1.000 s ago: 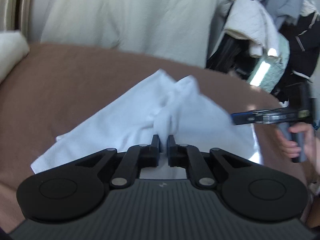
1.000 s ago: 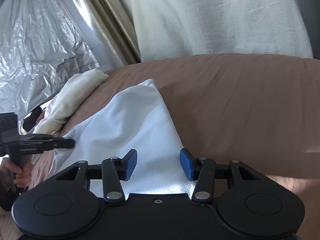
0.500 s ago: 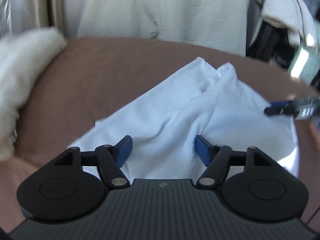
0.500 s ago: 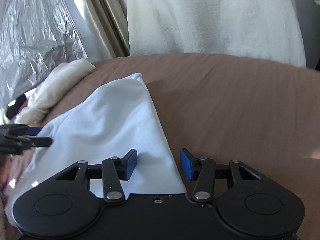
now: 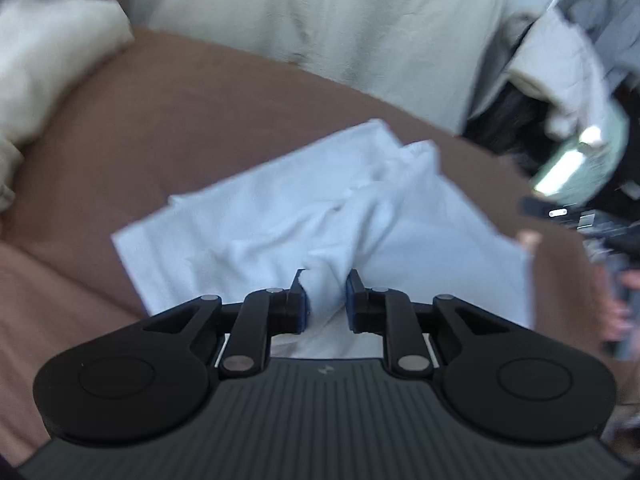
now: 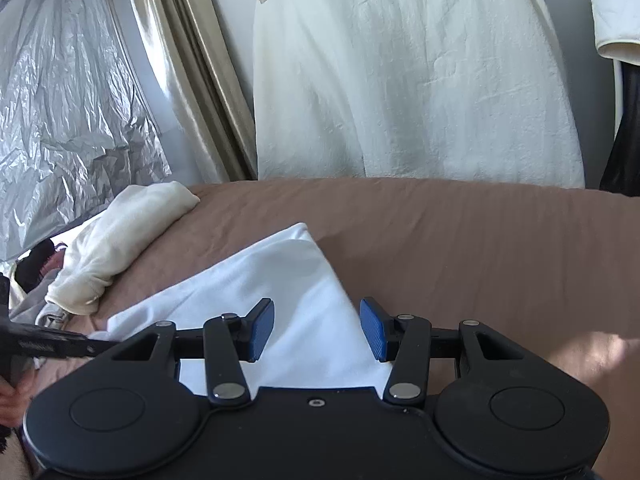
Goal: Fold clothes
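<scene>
brown bedspread [image 6: 460,240] fills both views, cream sheet [image 6: 400,72] hanging behind it. white garment [image 5: 280,216] lies spread on the bedspread, bunched into a ridge near the middle. cream bundle [image 6: 120,240] sits at the bed edge, left of the garment in the right wrist view. left gripper [image 5: 325,292] – jaws pinched on a fold of the white garment. right gripper [image 6: 317,330] – jaws apart, hovering over the garment's near edge, nothing between them.
</scene>
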{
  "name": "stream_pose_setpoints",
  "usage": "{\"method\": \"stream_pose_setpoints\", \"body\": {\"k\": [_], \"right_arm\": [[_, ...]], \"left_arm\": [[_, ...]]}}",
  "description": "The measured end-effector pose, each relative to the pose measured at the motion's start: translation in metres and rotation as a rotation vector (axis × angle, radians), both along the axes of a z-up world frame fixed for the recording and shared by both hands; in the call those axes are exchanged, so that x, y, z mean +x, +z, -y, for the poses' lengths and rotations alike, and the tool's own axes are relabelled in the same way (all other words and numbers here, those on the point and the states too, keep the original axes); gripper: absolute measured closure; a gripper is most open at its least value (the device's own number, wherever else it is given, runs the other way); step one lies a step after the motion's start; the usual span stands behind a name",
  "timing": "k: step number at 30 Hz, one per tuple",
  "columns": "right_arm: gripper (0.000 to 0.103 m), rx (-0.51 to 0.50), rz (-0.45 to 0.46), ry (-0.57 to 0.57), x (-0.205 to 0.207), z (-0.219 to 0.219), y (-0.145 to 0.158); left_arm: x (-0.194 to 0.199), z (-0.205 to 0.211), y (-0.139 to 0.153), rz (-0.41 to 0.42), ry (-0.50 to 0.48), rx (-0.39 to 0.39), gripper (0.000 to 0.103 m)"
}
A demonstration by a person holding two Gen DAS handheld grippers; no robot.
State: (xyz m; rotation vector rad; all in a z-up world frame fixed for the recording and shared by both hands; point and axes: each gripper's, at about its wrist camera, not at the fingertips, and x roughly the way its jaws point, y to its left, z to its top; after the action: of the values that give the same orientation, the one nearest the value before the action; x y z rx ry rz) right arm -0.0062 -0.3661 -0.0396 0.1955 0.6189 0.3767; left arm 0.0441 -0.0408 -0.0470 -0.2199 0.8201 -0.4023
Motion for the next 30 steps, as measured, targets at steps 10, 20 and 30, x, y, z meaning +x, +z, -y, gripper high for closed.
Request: {"method": "stream_pose_setpoints", "body": {"k": [10,20,30], "right_arm": [[0.05,-0.039,0.014,0.063,-0.009,-0.019,0.01],[0.048,-0.092,-0.045,0.295,0.079,-0.051,0.03],[0.075,-0.074,-0.116,0.262,0.108,-0.061,-0.016]], "left_arm": [[0.004,0.002,-0.001,0.059,0.053,0.24,0.036],[0.019,-0.013,-0.002,-0.047,-0.022,0.078,0.079],[0.054,-0.023,-0.027,-0.152,0.005,-0.153,0.088]]}}
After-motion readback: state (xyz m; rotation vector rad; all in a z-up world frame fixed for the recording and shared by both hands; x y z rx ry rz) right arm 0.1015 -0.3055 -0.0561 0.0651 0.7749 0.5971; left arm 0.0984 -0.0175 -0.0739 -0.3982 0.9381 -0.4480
